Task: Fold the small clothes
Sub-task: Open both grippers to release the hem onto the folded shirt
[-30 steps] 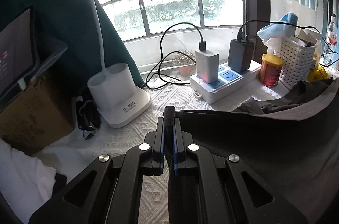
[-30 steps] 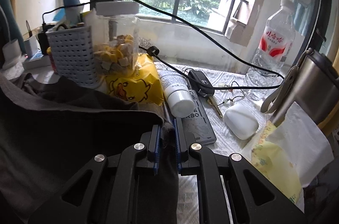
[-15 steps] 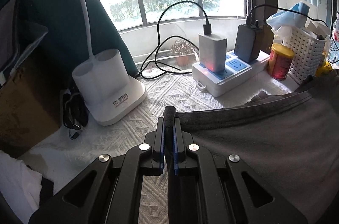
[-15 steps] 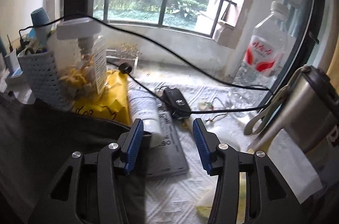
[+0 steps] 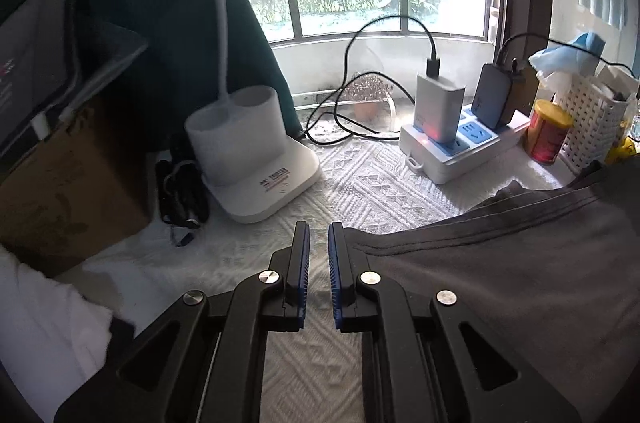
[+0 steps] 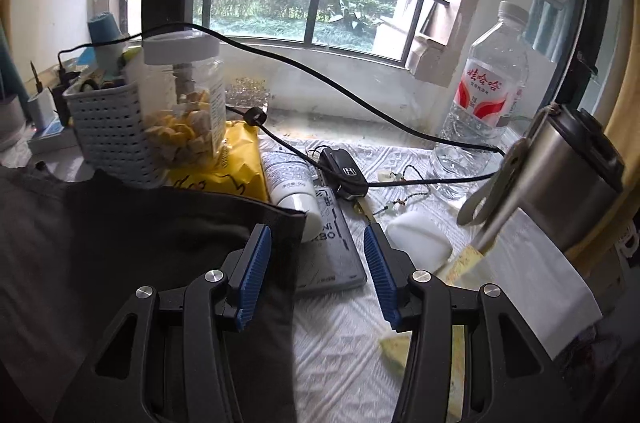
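Because the dark grey soft cotton garment (image 5: pixel 500 275) lying flat on the white-clothed counter (image 5: pixel 360 183) is limp and light, hemmed corners suit gripping; left gripper (image 5: pixel 318 243) jaws slightly parted, right gripper (image 6: pixel 316 243) jaws spread, both empty.

Lamp base (image 5: pixel 256 163) and power strip (image 5: pixel 460 151) crowd ahead.

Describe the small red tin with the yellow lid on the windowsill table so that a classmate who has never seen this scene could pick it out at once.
Start at the white power strip below the window, with two chargers plugged in. Just to its right, between the strip and a white lattice basket, stands the red tin. It is the only round, red-and-yellow thing among white and grey neighbours.
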`<state>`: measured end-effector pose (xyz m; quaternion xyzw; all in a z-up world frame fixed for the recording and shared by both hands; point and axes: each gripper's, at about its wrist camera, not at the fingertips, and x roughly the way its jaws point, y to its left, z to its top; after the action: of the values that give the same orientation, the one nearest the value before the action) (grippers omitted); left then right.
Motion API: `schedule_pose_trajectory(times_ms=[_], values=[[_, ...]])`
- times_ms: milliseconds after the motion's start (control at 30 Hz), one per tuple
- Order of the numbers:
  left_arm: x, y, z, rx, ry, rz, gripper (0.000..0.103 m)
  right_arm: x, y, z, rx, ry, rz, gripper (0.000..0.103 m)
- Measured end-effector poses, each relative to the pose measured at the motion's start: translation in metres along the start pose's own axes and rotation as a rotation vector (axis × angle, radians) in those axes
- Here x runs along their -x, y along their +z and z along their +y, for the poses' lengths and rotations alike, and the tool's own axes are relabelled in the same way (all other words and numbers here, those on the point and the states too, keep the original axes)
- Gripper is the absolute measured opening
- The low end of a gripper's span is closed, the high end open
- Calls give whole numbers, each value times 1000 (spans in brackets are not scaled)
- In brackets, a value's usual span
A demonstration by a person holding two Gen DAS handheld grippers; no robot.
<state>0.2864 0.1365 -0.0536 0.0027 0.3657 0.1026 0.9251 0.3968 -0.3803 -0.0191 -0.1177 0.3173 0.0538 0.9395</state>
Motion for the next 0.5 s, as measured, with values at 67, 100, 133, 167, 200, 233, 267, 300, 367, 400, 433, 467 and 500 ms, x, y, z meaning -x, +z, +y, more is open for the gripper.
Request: schedule_pose_trajectory(times_ms=[67,100,133,167,200,233,267,300,367,400,433,467,500], values=[[9,-1,2,4,-6,-9,9,10,-3,0,-5,3,-6,51],[16,-3,4,9,-11,-14,9,15,-5,0,-9,7,-8,51],[19,-3,5,12,-14,-17,9,19,-5,1,-11,8,-10,51],[24,-5,6,16,-16,-20,9,25,-7,1,-12,10,-13,51],[27,-6,6,20,-19,-22,9,31,-8,1,-14,12,-19,51],[31,-7,7,23,-22,-24,9,37,-9,0,-17,13,-24,51],[36,-9,8,26,-25,-26,10,43,-10,0,-20,14,-30,51],[40,-10,8,28,-27,-28,10,47,-11,0,-25,12,-31,51],[51,-15,7,26,-34,-34,10,61,-15,0,-26,14,-41,51],[56,-18,6,26,-37,-37,10,65,-17,0,-27,15,-43,51],[61,-21,6,26,-40,-38,11,68,-18,0,-28,15,-44,51],[65,-24,5,26,-43,-37,17,73,-21,-1,-31,15,-47,51],[70,-28,5,28,-46,-38,28,77,-22,-2,-34,15,-50,51]])
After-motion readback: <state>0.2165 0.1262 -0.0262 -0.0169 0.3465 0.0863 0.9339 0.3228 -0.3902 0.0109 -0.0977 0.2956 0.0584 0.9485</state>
